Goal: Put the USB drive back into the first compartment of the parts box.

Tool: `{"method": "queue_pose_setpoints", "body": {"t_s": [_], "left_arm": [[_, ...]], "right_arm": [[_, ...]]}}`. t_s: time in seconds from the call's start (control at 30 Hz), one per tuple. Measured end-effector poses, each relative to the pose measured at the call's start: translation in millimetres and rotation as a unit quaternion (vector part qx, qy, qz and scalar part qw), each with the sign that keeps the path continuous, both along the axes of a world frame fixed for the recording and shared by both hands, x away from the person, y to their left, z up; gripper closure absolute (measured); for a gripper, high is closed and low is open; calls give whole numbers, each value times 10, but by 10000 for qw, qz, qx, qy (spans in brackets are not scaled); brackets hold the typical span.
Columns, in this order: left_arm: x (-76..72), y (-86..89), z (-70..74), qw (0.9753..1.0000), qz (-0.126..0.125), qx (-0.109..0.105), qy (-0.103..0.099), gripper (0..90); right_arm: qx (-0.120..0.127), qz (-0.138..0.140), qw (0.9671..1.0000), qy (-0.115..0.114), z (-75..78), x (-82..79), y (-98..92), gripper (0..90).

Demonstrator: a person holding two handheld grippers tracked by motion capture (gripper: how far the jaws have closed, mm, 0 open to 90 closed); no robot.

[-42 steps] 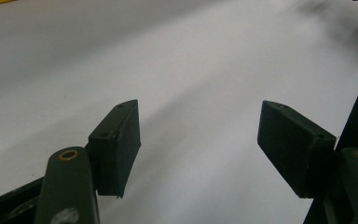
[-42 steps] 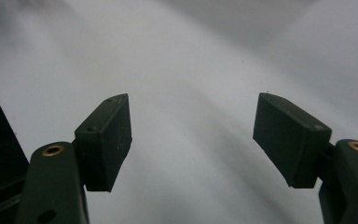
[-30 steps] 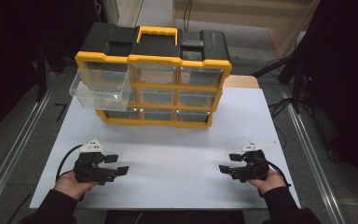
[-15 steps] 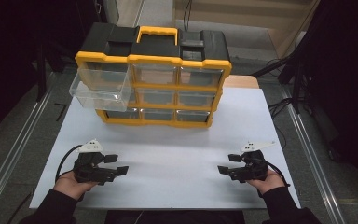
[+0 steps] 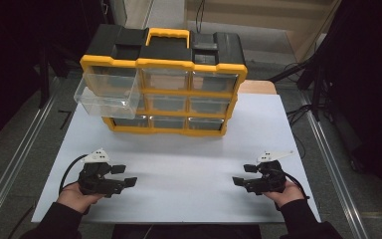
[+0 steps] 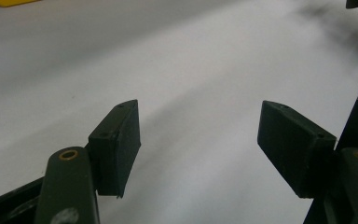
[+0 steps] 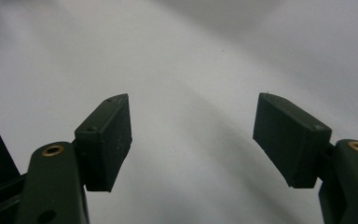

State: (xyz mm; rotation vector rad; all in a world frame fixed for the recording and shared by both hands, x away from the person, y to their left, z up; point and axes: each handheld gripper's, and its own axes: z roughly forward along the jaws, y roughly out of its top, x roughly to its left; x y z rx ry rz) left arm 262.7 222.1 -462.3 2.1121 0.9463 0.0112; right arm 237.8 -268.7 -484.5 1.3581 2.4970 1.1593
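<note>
Grippers, our left gripper [image 5: 123, 175] and right gripper [image 5: 243, 175], both spread wide, grasping nothing; organizer [image 5: 164, 79] sits well ahead, one drawer [image 5: 107, 94] pulled out.

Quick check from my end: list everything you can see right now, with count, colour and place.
Drawer organizer: 1, yellow and black, far end of table, nine clear drawers.
Pulled-out drawer: 1, clear, top-left slot, sticking out, looks empty.
Table: 1, white top.
Cables: several, black, floor at right.
Left gripper: 1, black, near-left, jaws open, holding nothing.
Right gripper: 1, black, near-right, jaws open, holding nothing.
Hands: 2, dark sleeves, bottom edge.
</note>
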Motion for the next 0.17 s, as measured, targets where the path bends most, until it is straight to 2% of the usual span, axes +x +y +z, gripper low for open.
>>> {"method": "queue_pose_setpoints", "body": {"t_s": [0.17], "left_arm": [[6, 3, -6, 10000, 20, 9, 4, 310]], "right_arm": [[-60, 13, 10000, -1, -8, 1, -2, 261]]}}
